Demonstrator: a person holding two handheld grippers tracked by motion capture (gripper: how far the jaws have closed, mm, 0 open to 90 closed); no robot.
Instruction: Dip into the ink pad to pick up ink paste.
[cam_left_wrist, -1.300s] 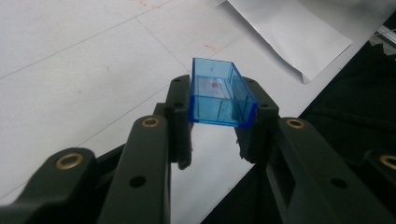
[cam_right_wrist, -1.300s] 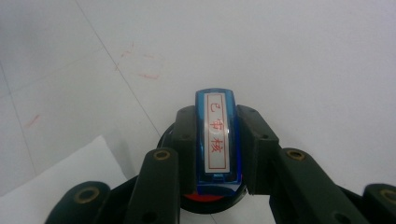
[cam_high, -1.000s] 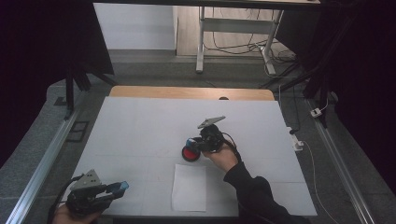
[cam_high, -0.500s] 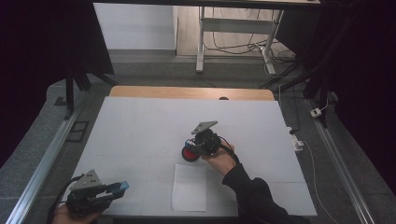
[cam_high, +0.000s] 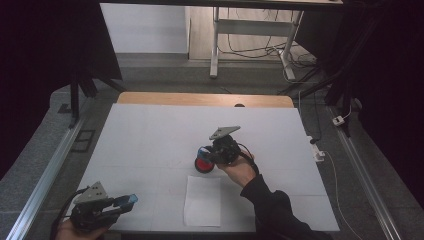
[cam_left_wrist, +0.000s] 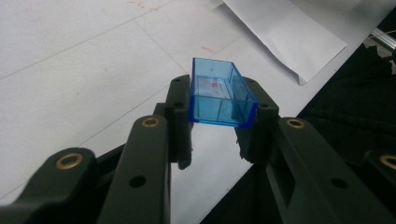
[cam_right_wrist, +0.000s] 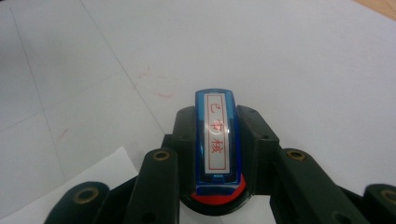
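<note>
Blue plastic sits in both of your grippers. From the high view, your left gripper (cam_high: 117, 204) waits at about 7 o'clock on the table (cam_high: 150, 130), clamped on a clear blue cap (cam_high: 129, 199). Your right gripper (cam_high: 206, 157) is near the centre, clamped on a stamp (cam_high: 204, 161) with a red base. A sheet (cam_high: 202, 200) of white paper lies at 6 o'clock, just short of the stamp and well apart from the cap.

From the left gripper view, the cap (cam_left_wrist: 220, 94) is an open-topped, thin-walled box, pinched across its long sides near one end. Treat it as light, stiff and slick; the hollow walls could flex or crack, so squeeze no harder than you need.

From the right gripper view, the stamp (cam_right_wrist: 215, 140) stands between the jaws, gripped on its two flat flanks, with a white label of red characters facing the camera and the red base at 6 o'clock. It looks rigid and light. The flanks are your best hold; the smooth plastic may slip if you tilt it sharply.
</note>
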